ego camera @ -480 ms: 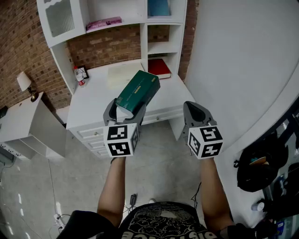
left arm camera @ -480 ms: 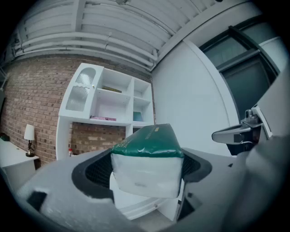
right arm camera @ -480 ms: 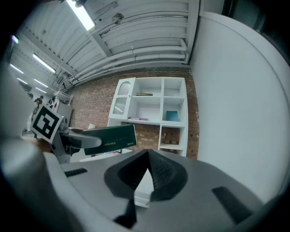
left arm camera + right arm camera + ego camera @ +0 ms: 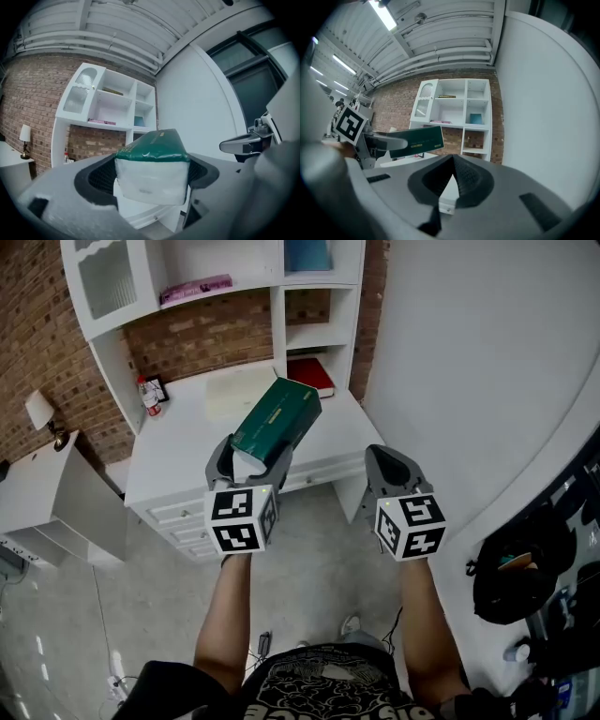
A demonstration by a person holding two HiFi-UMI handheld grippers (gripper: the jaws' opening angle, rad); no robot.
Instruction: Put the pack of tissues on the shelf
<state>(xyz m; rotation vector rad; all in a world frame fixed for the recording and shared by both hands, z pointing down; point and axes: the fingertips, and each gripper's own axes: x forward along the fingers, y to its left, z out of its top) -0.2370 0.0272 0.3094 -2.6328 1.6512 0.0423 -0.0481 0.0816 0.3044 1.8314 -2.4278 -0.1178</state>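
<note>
My left gripper (image 4: 249, 461) grips the near end of the soft green-topped, white-sided pack of tissues (image 4: 277, 414), which juts out ahead of it; I'd keep it level and clear the white bench (image 4: 178, 442) below before reaching the white shelf unit (image 4: 278, 310) ahead. My right gripper (image 4: 394, 465), alongside, is clenched, empty.

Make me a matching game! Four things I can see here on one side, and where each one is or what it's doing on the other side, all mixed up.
Things:
1. pack of tissues
2. red book
3. lamp
4. right gripper

Places or states:
A. closed, with nothing in it
B. lying at the back of the white desk
C. held between the jaws of the left gripper
D. far left, by the brick wall

Pairs: 1-C, 2-B, 3-D, 4-A
</note>
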